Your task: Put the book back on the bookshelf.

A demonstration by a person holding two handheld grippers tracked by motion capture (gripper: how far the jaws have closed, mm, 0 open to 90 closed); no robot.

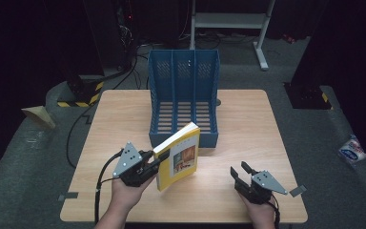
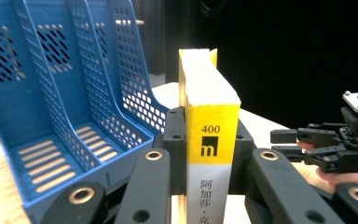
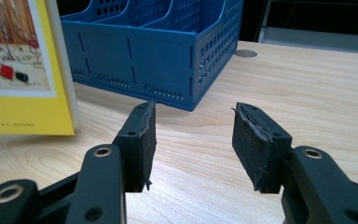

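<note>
Left tool [image 1: 153, 161] was clamped on a yellow book [image 1: 178, 155], jaws pressing the spine end from both sides. In the left gripper view the book [image 2: 213, 135] stood upright between the jaws, spine facing the camera, with "400" and a black square printed on the yellow band. From the high view the book stood on its lower edge on the worktop [image 1: 248, 124], leaning slightly, just near of the blue file rack [image 1: 183, 98] and close to its front wall; whether book and rack touched could not be told.

The rack [image 2: 70, 107] had three open compartments, all with slotted floors, and sat at the middle far part of the worktop.

Right tool [image 1: 240, 172] rested low over the worktop at the near right, well apart from the book. Its jaws stood spread with nothing between them; in the right gripper view, bare wood [image 3: 307, 93] lay in the gap, the pads [image 3: 256, 140] looked frayed at the edges, and the book cover [image 3: 18, 70] showed at far left.
</note>
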